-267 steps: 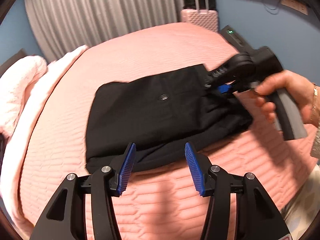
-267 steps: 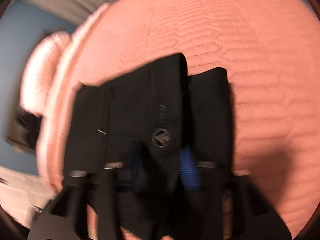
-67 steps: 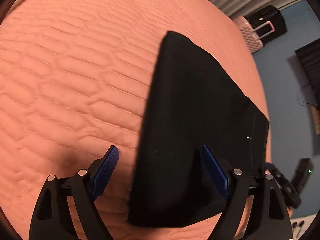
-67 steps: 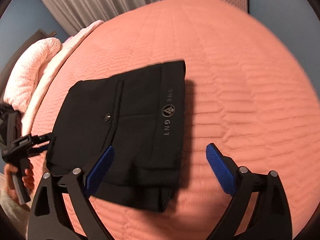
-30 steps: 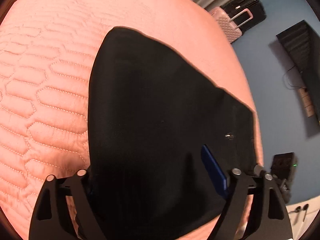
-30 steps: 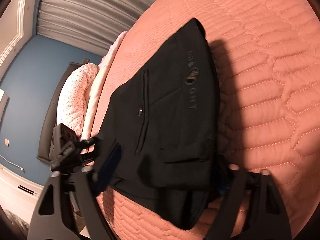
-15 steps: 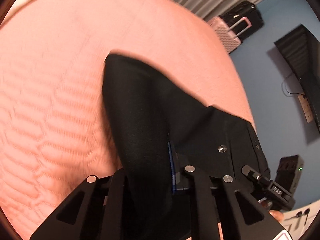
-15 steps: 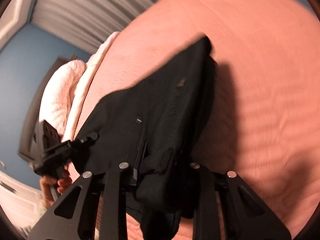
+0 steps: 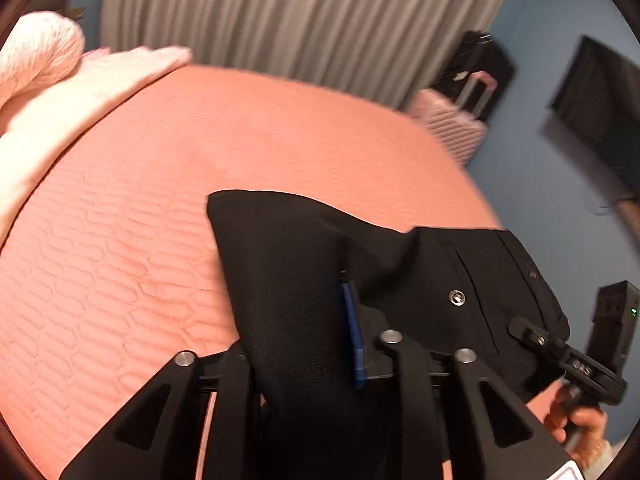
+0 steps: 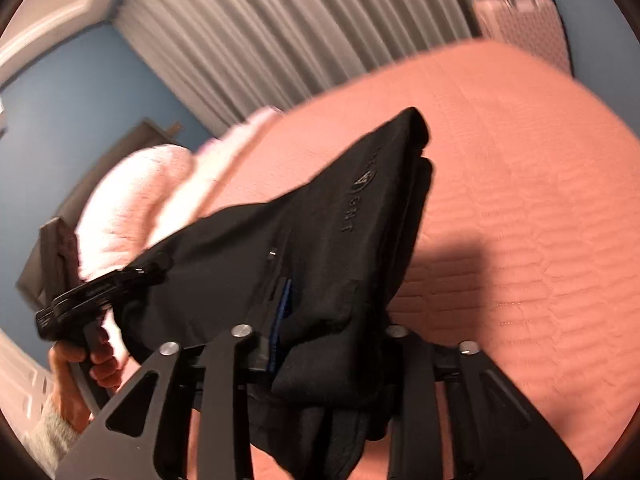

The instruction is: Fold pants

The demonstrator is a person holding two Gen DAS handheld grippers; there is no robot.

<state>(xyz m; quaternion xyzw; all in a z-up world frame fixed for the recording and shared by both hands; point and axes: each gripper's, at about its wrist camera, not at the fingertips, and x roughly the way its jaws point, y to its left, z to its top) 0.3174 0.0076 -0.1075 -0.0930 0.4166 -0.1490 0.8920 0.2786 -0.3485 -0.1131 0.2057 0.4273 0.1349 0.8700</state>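
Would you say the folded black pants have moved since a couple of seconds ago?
Yes. The black pants, previously flat on the pink quilt, now hang lifted above it, clamped in both grippers.

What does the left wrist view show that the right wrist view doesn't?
Left wrist only: the pants' metal snap button and a dark wall panel.

Right wrist only: the printed logo and the dark headboard.

Both: the black pants clamped by each hand-held gripper, left and right, above the pink quilt, with grey curtains and a pink suitcase.
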